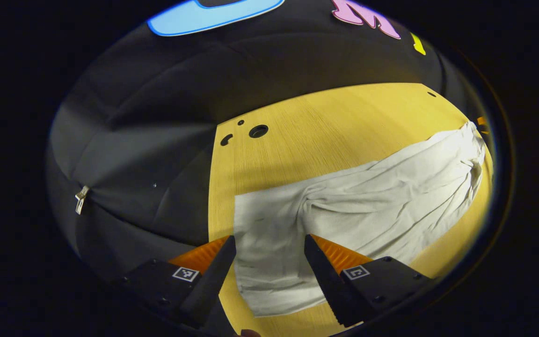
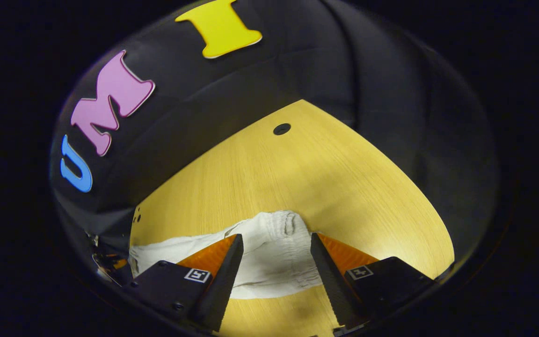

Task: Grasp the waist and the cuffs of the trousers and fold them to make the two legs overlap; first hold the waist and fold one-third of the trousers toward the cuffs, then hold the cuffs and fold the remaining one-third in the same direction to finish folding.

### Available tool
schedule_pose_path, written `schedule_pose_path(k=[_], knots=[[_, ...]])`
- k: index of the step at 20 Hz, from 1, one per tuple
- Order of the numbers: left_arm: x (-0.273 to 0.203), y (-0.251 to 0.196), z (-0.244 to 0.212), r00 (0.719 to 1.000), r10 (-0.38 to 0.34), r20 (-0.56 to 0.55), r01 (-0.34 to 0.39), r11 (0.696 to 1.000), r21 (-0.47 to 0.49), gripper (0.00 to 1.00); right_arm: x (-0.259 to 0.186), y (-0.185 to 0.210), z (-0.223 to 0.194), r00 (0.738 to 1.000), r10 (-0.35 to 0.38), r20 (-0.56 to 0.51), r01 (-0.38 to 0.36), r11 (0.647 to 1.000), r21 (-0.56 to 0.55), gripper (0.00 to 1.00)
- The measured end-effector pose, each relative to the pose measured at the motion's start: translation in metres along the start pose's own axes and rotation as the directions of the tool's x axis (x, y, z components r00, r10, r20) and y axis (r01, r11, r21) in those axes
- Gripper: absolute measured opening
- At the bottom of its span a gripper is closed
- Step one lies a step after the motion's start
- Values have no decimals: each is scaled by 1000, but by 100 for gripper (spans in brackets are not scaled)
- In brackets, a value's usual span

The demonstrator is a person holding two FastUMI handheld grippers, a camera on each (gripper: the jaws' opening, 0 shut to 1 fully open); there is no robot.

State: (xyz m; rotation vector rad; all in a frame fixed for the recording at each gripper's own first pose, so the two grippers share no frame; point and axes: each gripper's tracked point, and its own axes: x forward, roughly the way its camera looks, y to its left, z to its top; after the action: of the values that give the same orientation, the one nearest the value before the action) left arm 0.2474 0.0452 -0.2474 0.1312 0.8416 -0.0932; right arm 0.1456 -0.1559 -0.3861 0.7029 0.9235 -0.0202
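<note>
Right now, in the left gripper view, the left tongs (image 1: 269, 262) sit at 6 o'clock w/ both fingers spread wide, released, nothing pinched betw. them. Through the gap shows the cuff end (image 1: 269, 243) of the white trousers (image 1: 372, 196), lying flat on the yellow wooden counter (image 1: 325, 121). Cuff edge runs straight along the 9 o'clock side of the cloth, near the counter's edge; whether the fingertips touch the fabric or hang just above it, can't tell. From there the trousers stretch away toward 3 o'clock, wrinkled and bunched approx. mid-length, w/ the far end gathered at the 2–3 o'clock rim of the view. A few dark holes (image 1: 258, 131) mark the counter at 11–12 o'clock, well apart from the cloth. Black booth wall (image 1: 157, 140) stands behind, at 9–12 o'clock, w/ a small zip pull (image 1: 81, 199) at 9 o'clock. In the right gripper view, the right tongs (image 2: 276, 262) are also at 6 o'clock, fingers apart, released, not gripping anything. Betw. them lies the elastic waist (image 2: 279, 229) of the trousers (image 2: 194, 250), ruched and slightly humped, resting on the counter (image 2: 297, 173). Rest of the garment trails off toward 9 o'clock, partly hidden behind the finger on that side. One dark hole (image 2: 281, 128) sits at 12 o'clock on the counter, far from the waist.
</note>
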Motion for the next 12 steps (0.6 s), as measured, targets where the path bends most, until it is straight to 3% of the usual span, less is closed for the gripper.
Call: schedule_pose_path(k=[3, 5, 8, 12], knots=[[-17, 7, -10, 1000, 8, 13, -7, 997, -72, 96, -22, -8, -14, 1000, -30, 7, 30, 995, 94, 89], [-28, 5, -19, 1000, -13, 22, 17, 984, -179, 96, -32, -4, -28, 1000, -31, -3, 31, 980, 195, 89], [-38, -1, -31, 999, -38, 34, 47, 946, -321, 96, -33, -9, -49, 998, -68, 5, 63, 943, 327, 90], [-50, -9, -44, 997, -54, 51, 71, 892, -447, 96, -26, -22, -76, 992, -124, 4, 112, 910, 400, 89]])
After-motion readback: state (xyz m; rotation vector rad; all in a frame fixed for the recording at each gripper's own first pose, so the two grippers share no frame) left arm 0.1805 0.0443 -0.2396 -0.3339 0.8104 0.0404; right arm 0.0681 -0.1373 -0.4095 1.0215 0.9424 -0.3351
